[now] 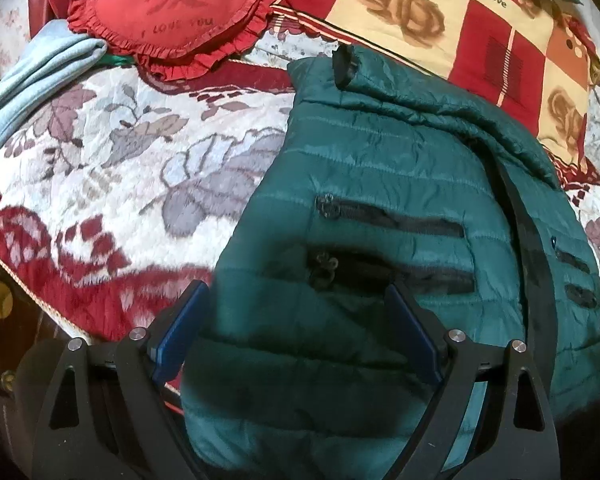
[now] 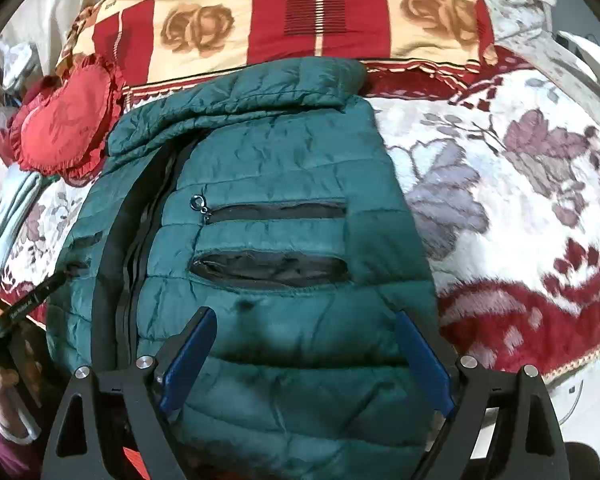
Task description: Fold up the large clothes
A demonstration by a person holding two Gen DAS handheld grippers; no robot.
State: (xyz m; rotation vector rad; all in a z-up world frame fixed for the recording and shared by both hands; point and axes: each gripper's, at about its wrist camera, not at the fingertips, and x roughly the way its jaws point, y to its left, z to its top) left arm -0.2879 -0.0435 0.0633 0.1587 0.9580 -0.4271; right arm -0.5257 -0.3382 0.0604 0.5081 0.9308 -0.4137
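Plainly, you had a dark green quilted puffer jacket (image 1: pixel 380 184) lying flat on the bed, spread over a white bedspread patterned with grey leaves and dark red borders (image 1: pixel 120 168). Its front faced up, with the black zipper (image 2: pixel 128 248) running down the middle and black pocket openings on each side. One sleeve lay folded across the top of the jacket, its black cuff (image 1: pixel 346 65) pointing toward the pillows.

Your left gripper (image 1: pixel 296 312) hung over the jacket's lower part on one side of the zipper. Its jaws stood wide apart, the blue pads (image 1: pixel 182 324) clear of the cloth, with nothing gripped. The jacket's edge showed beneath the left pad, and a zipped pocket (image 1: pixel 392 220) lay just ahead of the tips.

Your right gripper (image 2: pixel 304 336) hung over the other half of the jacket, its jaws likewise wide apart and empty. An open pocket slit (image 2: pixel 270 266) sat just beyond its tips, and a closed pocket with a small round pull (image 2: pixel 198 202) lay above that.

At the head of the bed rested a checked pillow in red, cream and orange with brown roses (image 2: pixel 300 12). Beside it sat a red heart-shaped frilled cushion (image 1: pixel 172 12), and near that a folded pale blue cloth (image 1: pixel 32 80). In the right wrist view, your other hand (image 2: pixel 4 384) showed at the left edge.
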